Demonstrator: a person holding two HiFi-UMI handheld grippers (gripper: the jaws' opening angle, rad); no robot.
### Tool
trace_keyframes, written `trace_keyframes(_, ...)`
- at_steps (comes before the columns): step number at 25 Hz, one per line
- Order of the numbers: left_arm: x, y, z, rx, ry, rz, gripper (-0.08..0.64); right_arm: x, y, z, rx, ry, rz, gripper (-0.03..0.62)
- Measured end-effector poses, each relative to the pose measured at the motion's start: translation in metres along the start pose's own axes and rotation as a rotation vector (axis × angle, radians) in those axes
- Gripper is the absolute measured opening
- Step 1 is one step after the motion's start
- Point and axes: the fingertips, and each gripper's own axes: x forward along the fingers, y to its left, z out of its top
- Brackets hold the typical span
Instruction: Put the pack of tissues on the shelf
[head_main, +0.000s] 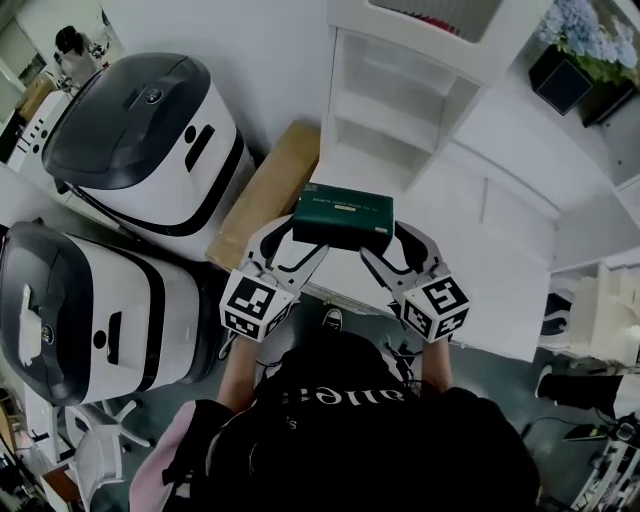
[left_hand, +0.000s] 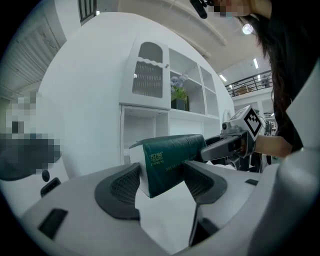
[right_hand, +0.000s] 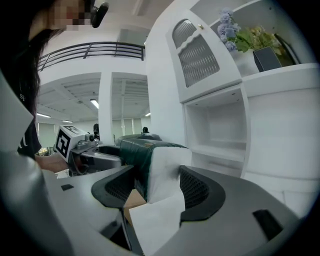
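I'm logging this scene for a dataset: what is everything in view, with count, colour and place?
pack of tissues: one, dark green, held by both ends in front of the shelf
shelf: one, white, open compartments, ahead of the person
potted flowers: one, pale blue blooms in a dark pot, on the shelf unit at upper right
machines: two, white with grey lids, at the left; the second is nearer
cardboard box: one, brown, between the farther machine and the shelf
left tongs: shut on the pack's left end
right tongs: shut on its right end
person's top: black, bottom of the head view
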Motion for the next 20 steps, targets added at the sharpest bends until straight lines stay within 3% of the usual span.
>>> trace_keyframes(8, 0.068, 0.010, 0.017, 0.014, -0.005, -0.034, 0.278, 0.006, -0.064, 0.017, -0.025, -0.026, -0.057, 0.313)
trace_keyframes(20, 0.129, 0.030, 0.036, 0.034, -0.008, -0.116, 0.278, 0.017, -0.116, 0.040, -0.062, -0.046, -0.178, 0.312)
